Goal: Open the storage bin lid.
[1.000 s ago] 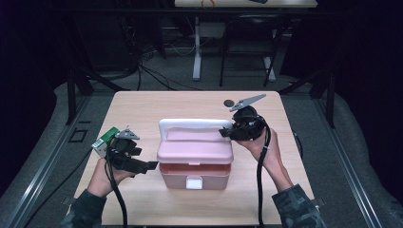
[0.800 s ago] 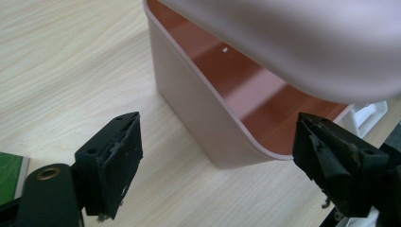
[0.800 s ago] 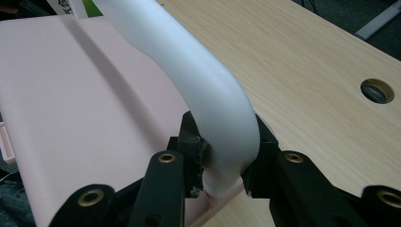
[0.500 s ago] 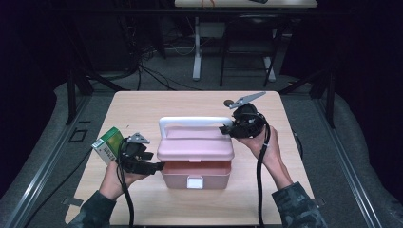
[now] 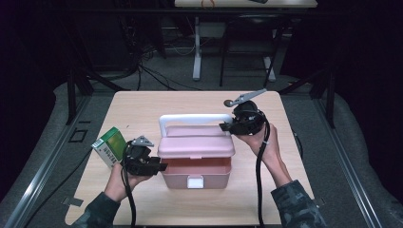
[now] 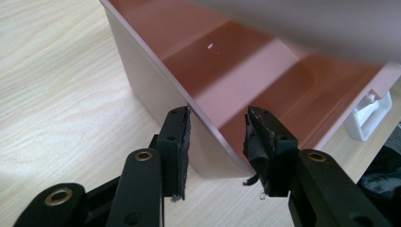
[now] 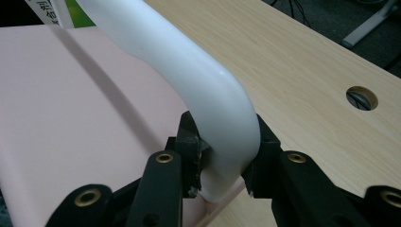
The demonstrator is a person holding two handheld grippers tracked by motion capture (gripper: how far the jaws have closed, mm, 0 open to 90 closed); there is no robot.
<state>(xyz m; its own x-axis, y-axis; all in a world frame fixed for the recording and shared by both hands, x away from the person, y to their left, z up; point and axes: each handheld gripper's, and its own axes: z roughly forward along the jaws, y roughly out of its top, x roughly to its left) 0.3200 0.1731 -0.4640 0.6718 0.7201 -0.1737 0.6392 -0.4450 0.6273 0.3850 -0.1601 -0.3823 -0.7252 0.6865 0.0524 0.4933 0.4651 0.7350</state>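
The right gripper's [image 7: 222,165] fingers [image 7: 189,142] are pinching the white handle [image 7: 189,71] at its right bend, one on each side, with the plastic seated between the pads. That handle belongs to the pink lid [image 5: 196,145], which stands lifted a little off the pink box [image 5: 197,170] in the middle of the worktop [image 5: 142,109], leaving a gap along the near edge.

The left gripper's [image 6: 217,137] fingers [image 6: 177,137] are spread, one outside the box's left wall [image 6: 142,85] and one just inside it, with the rim running between them; neither pad looks pressed on the wall yet. In the high view this gripper [image 5: 151,166] sits at the near left corner of the box.

The step in hand seems to be opening the box: one side lifts the lid, the other steadies the base. To do it well, the left fingers should close squarely on the wall before the lid goes higher, so the base does not tip or slide. The lift on the handle should follow the hinge's arc at the far side, slowly, keeping the grip on the bend so the smooth plastic does not slip.

A green carton [image 5: 110,145] stands just left of the left hand [image 5: 124,178], near enough to be knocked.
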